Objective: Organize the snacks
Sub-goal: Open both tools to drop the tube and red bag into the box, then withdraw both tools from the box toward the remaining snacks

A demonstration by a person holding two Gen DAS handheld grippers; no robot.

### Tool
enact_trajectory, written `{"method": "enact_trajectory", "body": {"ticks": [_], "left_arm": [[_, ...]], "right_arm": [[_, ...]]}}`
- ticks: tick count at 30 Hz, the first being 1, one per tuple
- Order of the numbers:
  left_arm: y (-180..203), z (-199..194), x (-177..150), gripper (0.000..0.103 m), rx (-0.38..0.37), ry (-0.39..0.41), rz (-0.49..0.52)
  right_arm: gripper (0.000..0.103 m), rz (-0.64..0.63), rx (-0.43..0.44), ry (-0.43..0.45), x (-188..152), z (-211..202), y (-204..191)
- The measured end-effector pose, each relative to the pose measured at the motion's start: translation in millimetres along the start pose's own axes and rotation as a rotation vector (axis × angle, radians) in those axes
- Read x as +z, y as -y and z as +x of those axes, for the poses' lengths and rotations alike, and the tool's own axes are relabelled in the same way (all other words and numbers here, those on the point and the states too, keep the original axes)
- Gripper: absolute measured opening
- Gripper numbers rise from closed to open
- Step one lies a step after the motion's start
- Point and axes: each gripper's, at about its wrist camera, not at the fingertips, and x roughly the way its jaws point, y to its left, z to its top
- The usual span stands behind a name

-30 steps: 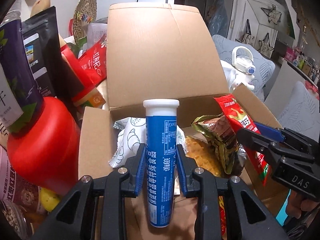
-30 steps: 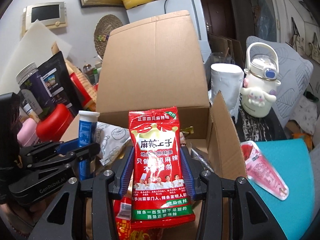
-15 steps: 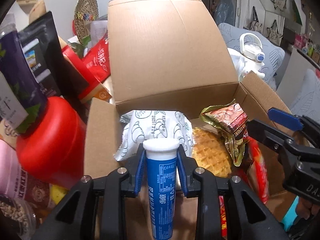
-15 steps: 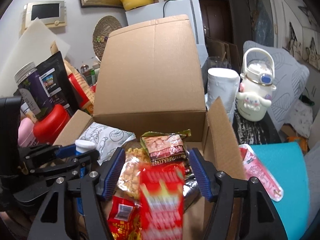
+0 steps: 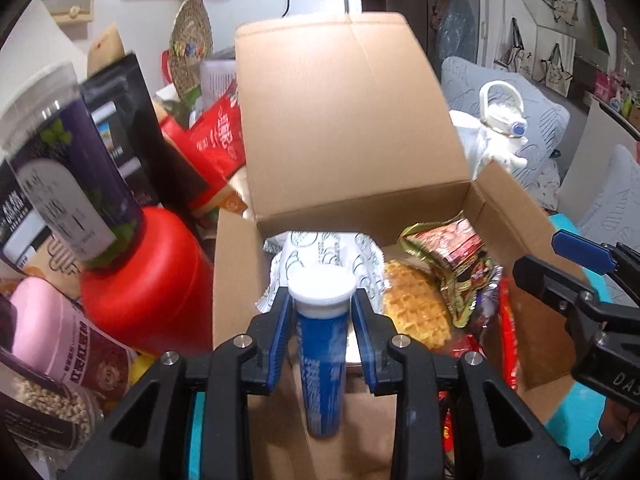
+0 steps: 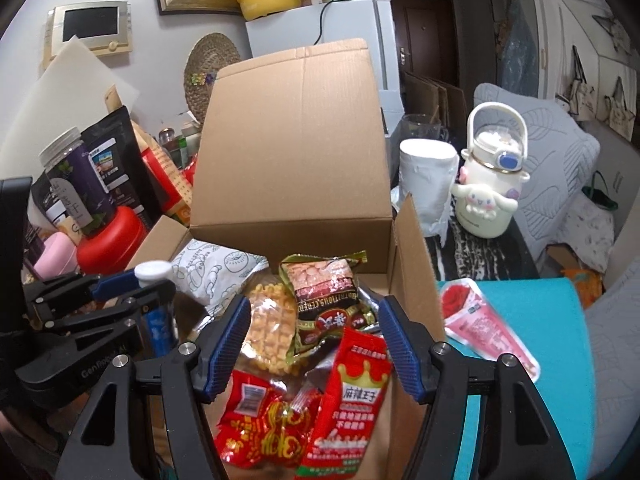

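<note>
Several snacks are already lying in the cardboard box point(image 6: 412, 248), including the red packet point(image 6: 348, 396) at its near side. The right gripper point(image 6: 316, 344) is hovering over them, jaws wide and empty. The left gripper point(image 5: 322, 334) is pinching the blue tube point(image 5: 322, 356) over the box's near left corner; the pink packet point(image 6: 488, 328) is waiting outside on the right.

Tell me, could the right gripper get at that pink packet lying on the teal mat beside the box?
Probably yes. The right gripper is open and empty over the cardboard box, and the pink packet lies flat on the teal mat just outside the box's right wall, with nothing on top of it.
</note>
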Motion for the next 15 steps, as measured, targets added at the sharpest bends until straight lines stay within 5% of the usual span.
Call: {"method": "enact_trajectory", "body": {"ticks": [15], "left_arm": [[17, -43, 20, 0.030, -0.002, 0.024, 0.054]], "right_arm": [[0.073, -0.026, -0.045, 0.018, 9, -46, -2]]}}
